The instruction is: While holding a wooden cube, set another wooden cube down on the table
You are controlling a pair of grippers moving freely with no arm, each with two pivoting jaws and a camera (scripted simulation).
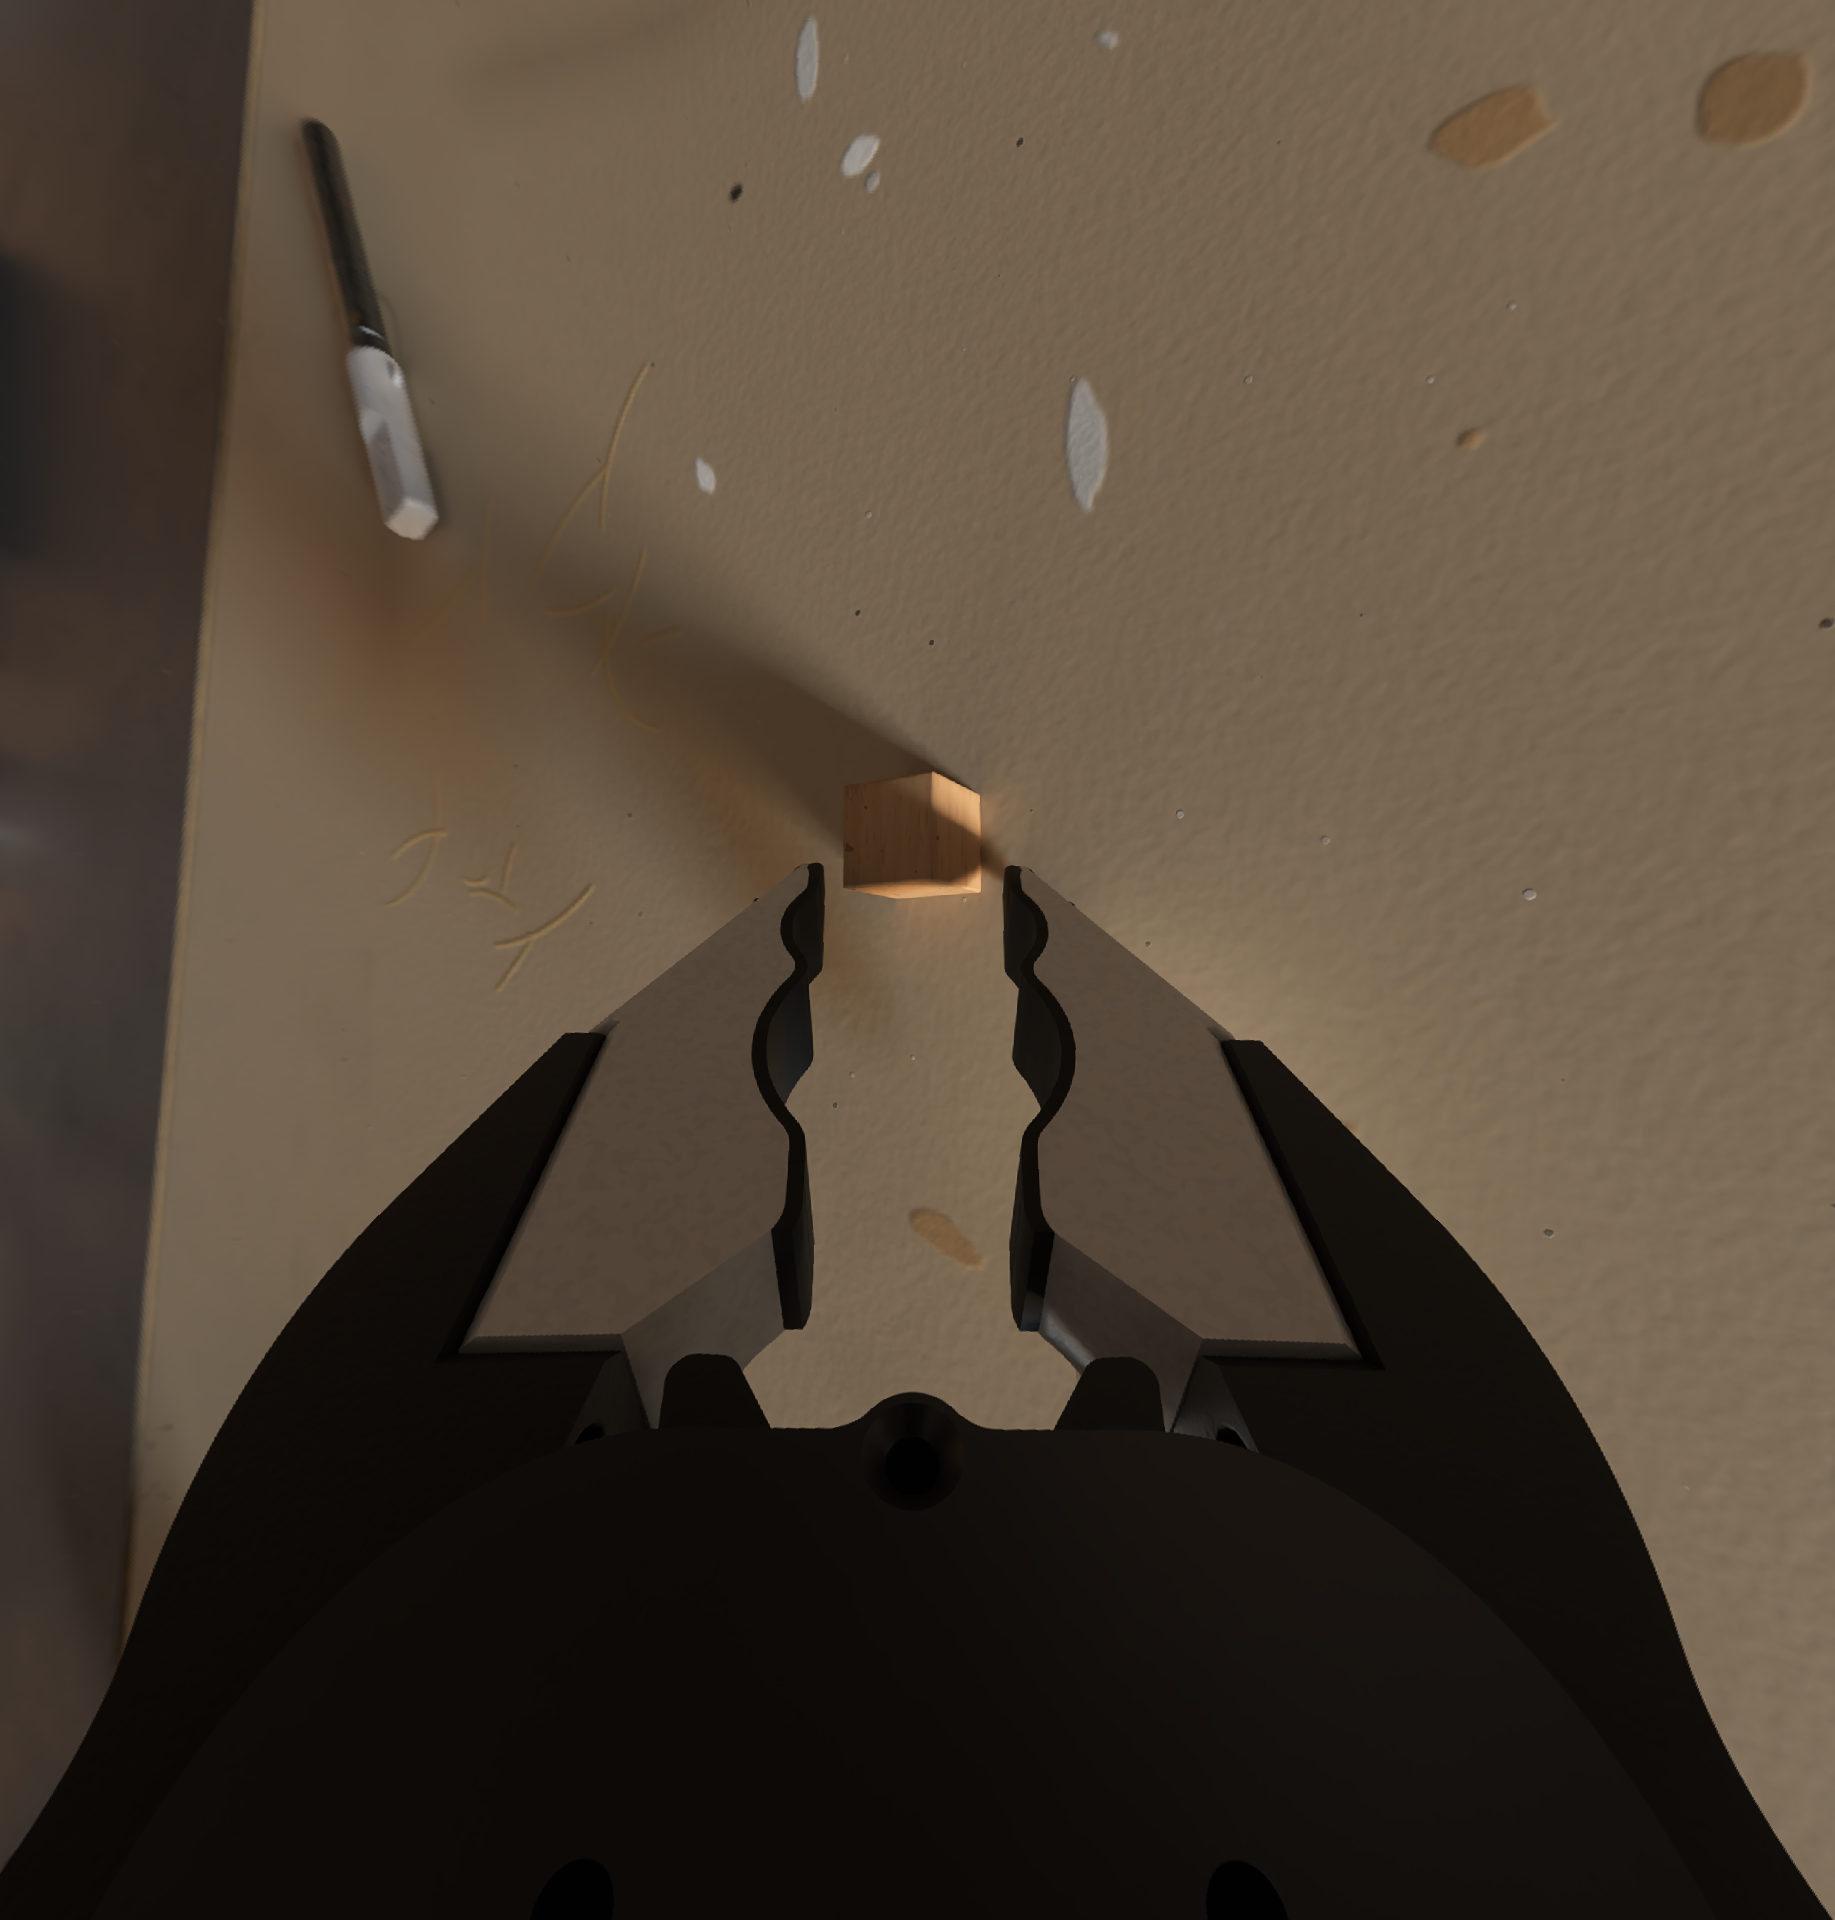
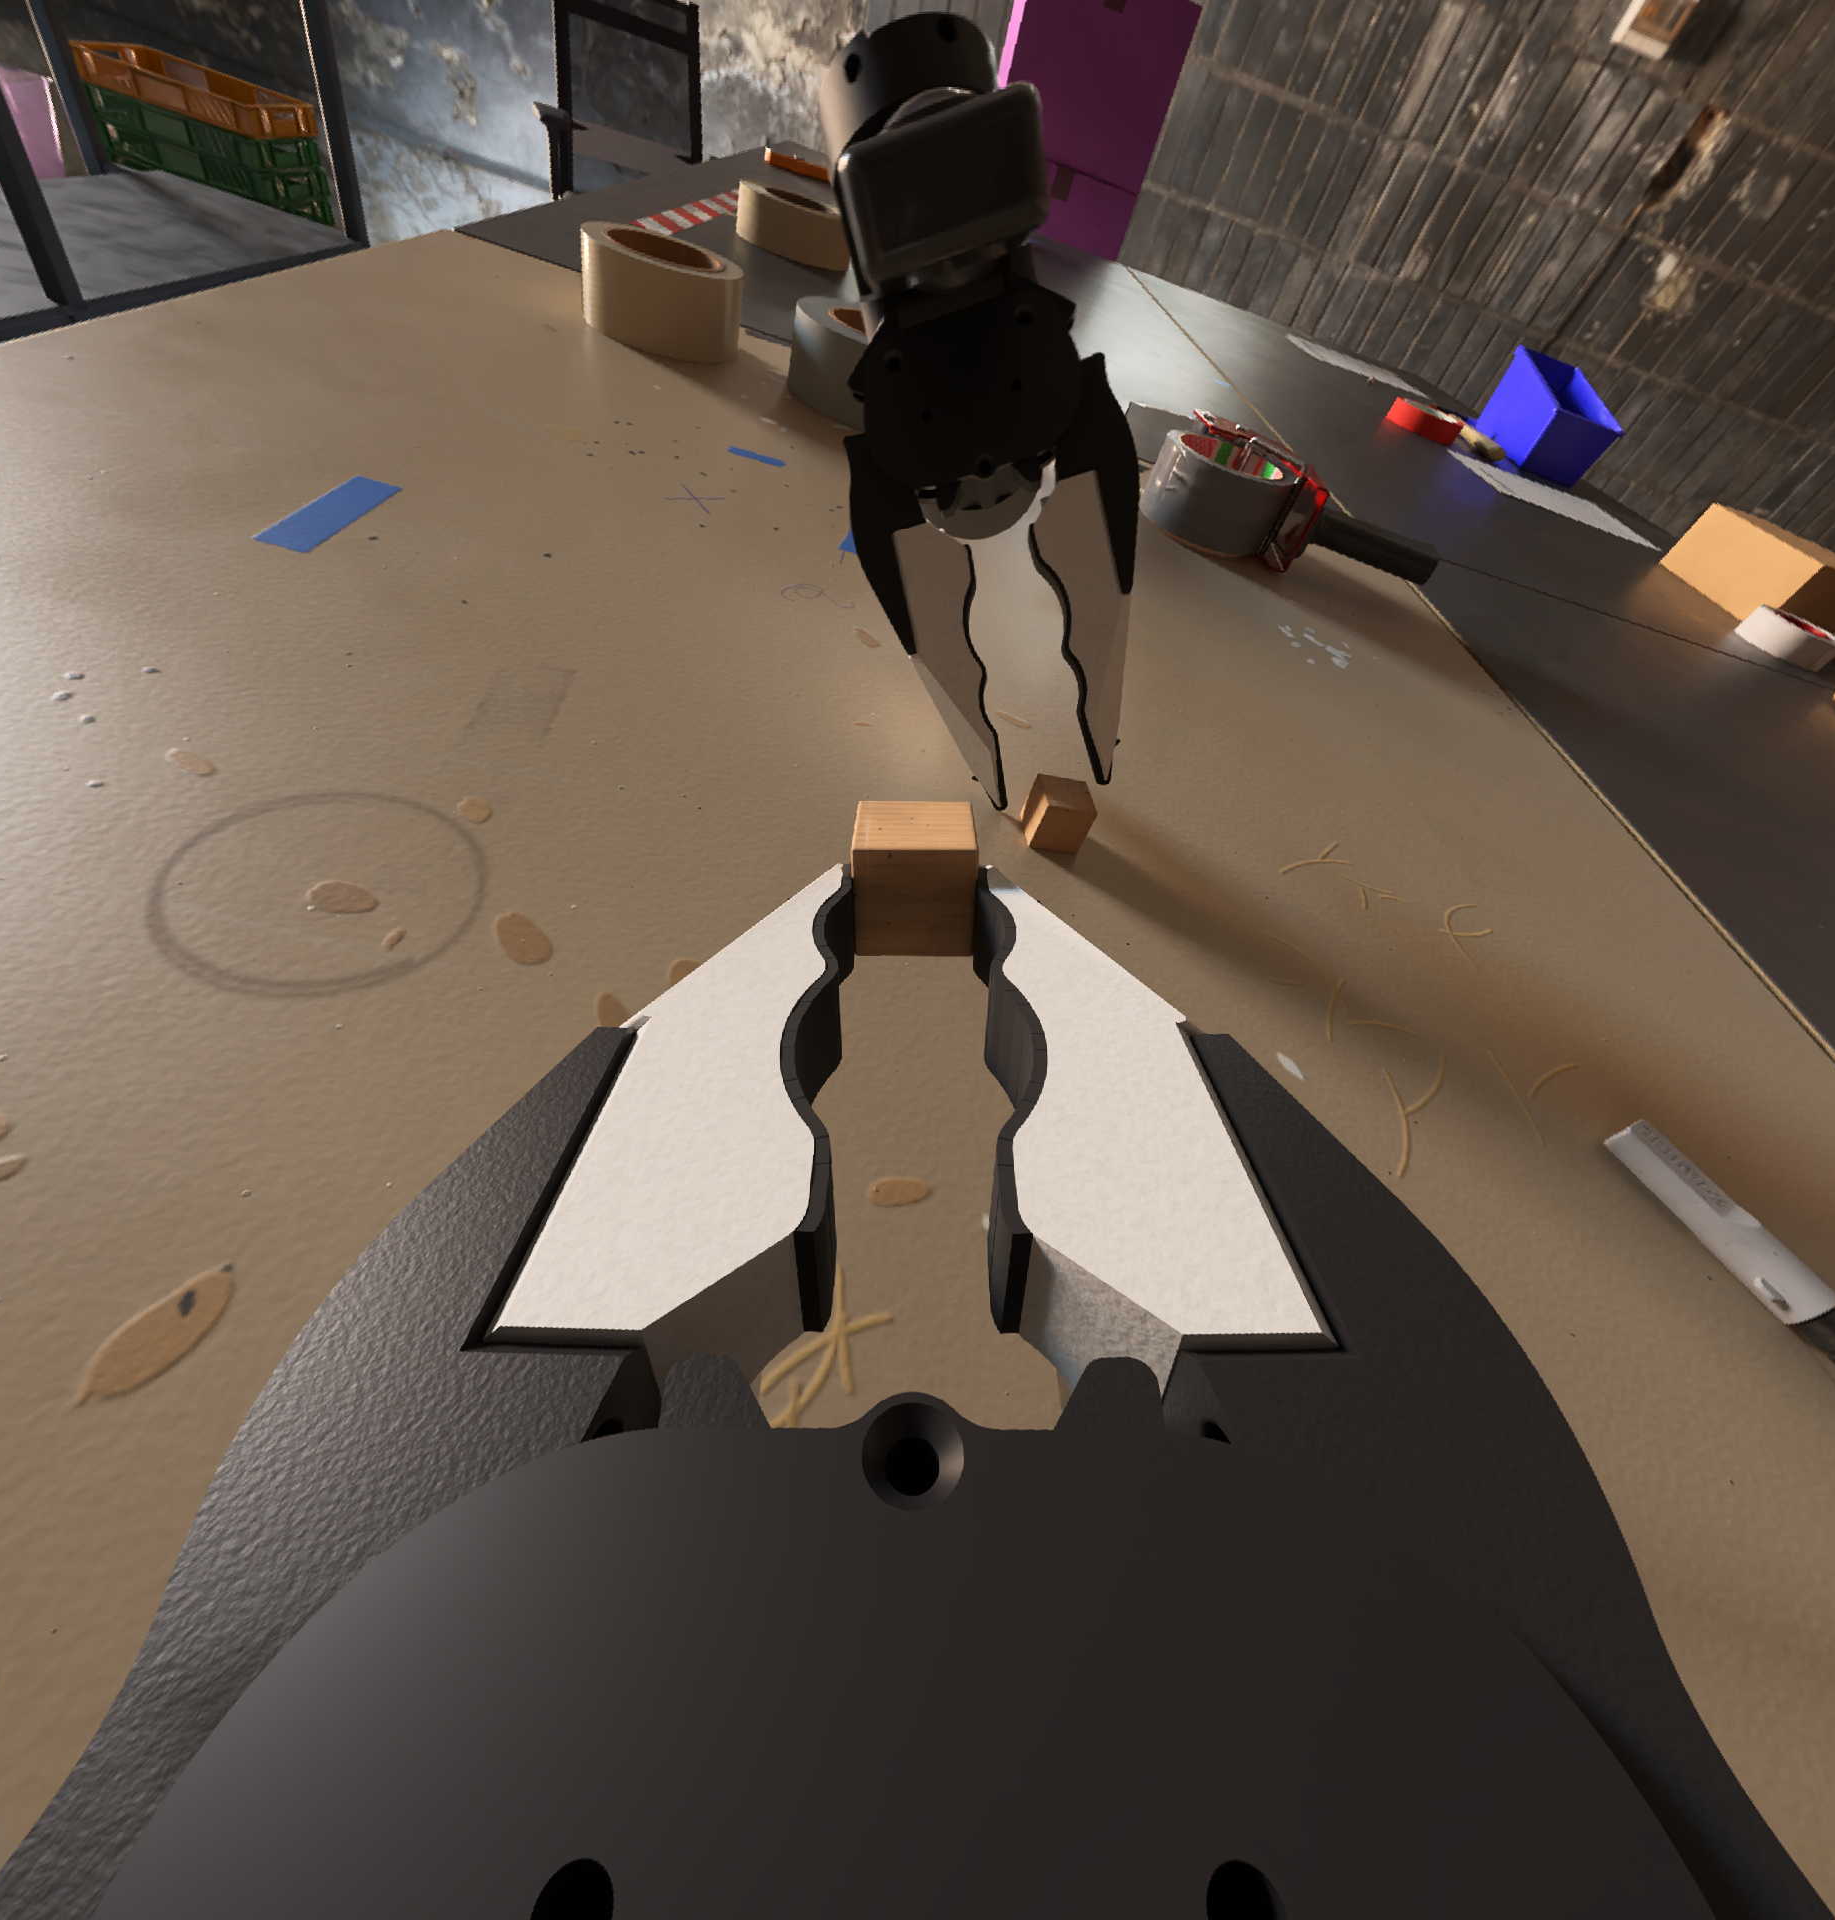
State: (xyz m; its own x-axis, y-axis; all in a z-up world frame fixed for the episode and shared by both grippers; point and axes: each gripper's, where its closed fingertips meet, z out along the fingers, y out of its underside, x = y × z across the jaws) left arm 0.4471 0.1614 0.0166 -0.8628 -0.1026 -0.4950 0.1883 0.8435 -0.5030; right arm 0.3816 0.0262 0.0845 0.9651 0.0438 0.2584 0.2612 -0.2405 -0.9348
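A small wooden cube (image 1: 911,834) rests on the tan table, just beyond the tips of my left gripper (image 1: 913,883), which is open and points down at it without touching. The same cube (image 2: 1058,814) shows in the right wrist view under the left gripper (image 2: 1050,790). My right gripper (image 2: 913,883) is shut on a second wooden cube (image 2: 913,878), pinched between its fingertips and held above the table.
A white-handled craft knife (image 1: 373,343) lies near the table's left edge; it also shows in the right wrist view (image 2: 1723,1236). Tape rolls (image 2: 661,289), a tape dispenser (image 2: 1245,494), a blue bin (image 2: 1547,416) and a cardboard box (image 2: 1770,571) stand at the far side.
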